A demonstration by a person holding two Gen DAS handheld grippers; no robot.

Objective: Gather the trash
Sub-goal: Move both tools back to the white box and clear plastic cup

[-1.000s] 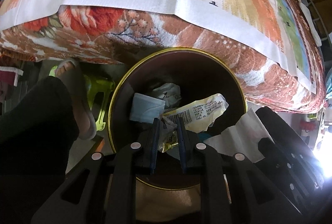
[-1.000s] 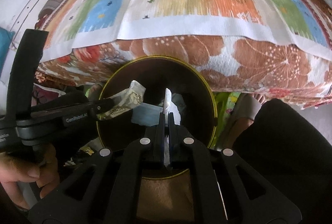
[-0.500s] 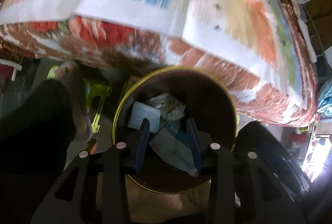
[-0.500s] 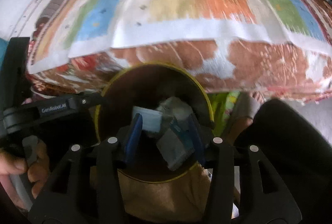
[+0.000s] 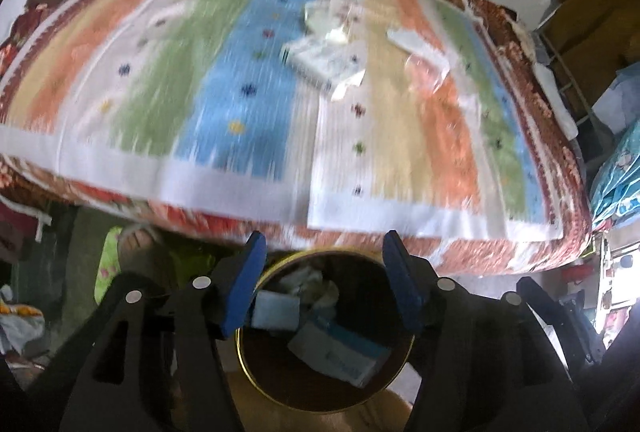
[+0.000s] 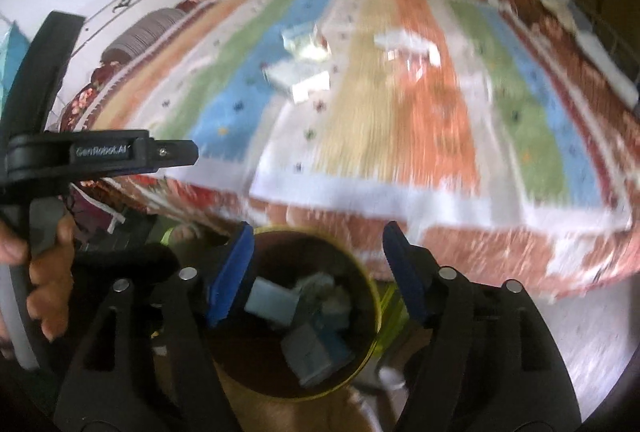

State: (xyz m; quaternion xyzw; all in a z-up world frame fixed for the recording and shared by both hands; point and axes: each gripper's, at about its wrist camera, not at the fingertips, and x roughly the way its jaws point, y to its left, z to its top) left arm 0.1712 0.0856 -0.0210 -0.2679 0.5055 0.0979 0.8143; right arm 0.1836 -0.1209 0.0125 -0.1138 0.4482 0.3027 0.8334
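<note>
Left tongs [image 5: 324, 284] and right tongs [image 6: 316, 276] both over the bin [image 5: 404, 360], jaws opening, nothing between them. Bin sits on the floor below the bed's [image 5: 240, 112] near edge, trash [image 5: 340, 352] inside: cartons, wrappers. More trash, a carton [image 5: 320, 62] and wrappers [image 5: 416, 44], on the bed towards its far edge. Frames blurred.

Trash [image 5: 340, 348] in bin [image 5: 400, 364]; more wrappers [image 5: 320, 60] on bed [image 5: 240, 92] behind.

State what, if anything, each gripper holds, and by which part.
Nothing is held. The left gripper and right gripper are both opening, empty, above the round gold-rimmed bin.
</note>
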